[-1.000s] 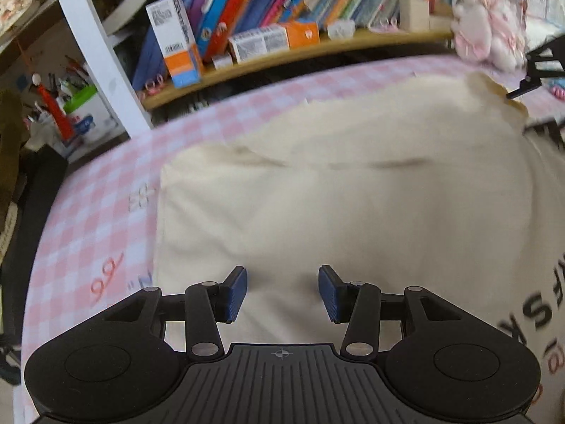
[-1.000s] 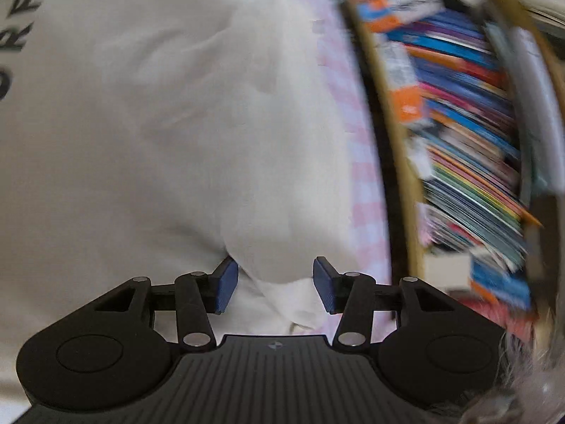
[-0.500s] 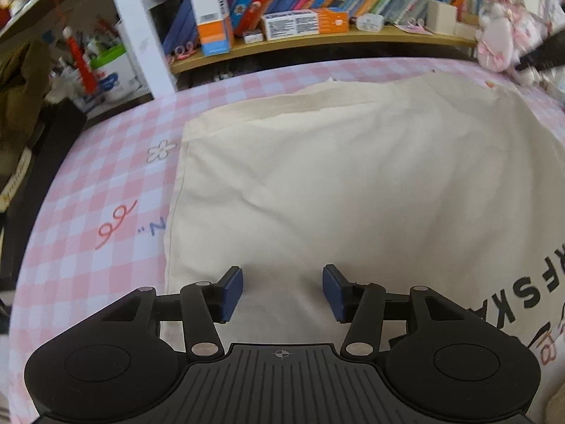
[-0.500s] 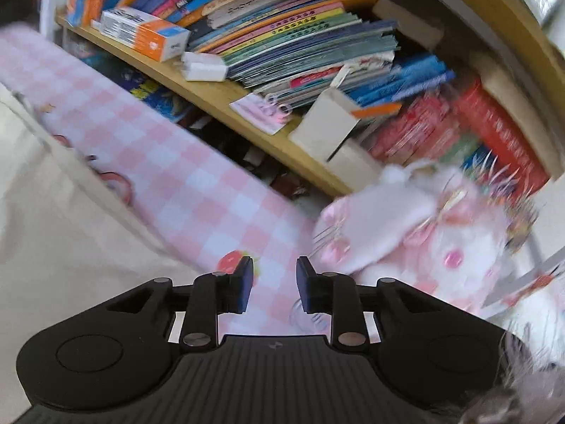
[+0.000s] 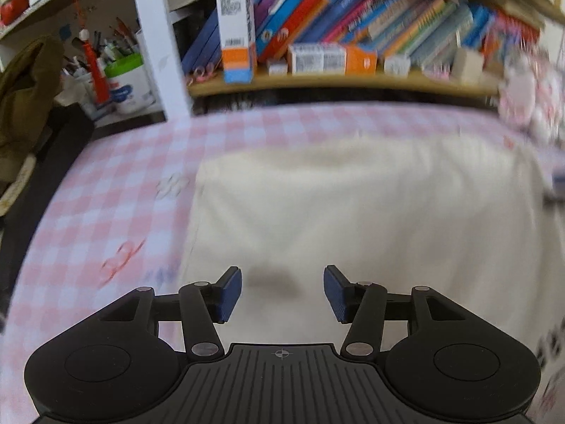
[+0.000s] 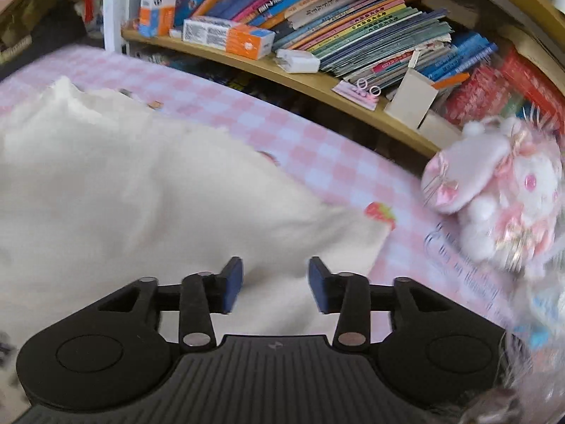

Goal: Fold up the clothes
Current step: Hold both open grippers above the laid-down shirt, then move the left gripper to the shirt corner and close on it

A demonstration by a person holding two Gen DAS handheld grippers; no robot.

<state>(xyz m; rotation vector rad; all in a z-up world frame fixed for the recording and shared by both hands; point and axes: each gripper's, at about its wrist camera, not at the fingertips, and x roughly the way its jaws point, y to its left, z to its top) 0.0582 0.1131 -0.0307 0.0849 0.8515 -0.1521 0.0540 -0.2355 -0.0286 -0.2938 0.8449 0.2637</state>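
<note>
My left tool [image 5: 282,291] is spread wide with nothing between its fingers, and the cream shirt [image 5: 370,212] lies flat on the pink checked worktop [image 5: 116,190] just ahead of and beneath it. My right tool [image 6: 275,288] is spread too, over the shirt's [image 6: 141,194] right edge. A pink plush toy [image 6: 494,194] sits to that tool's right, below the bookshelf [image 6: 317,81].

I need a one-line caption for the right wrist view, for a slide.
Open right tool above a cream garment on a pink checked cloth, beside a plush toy.
</note>
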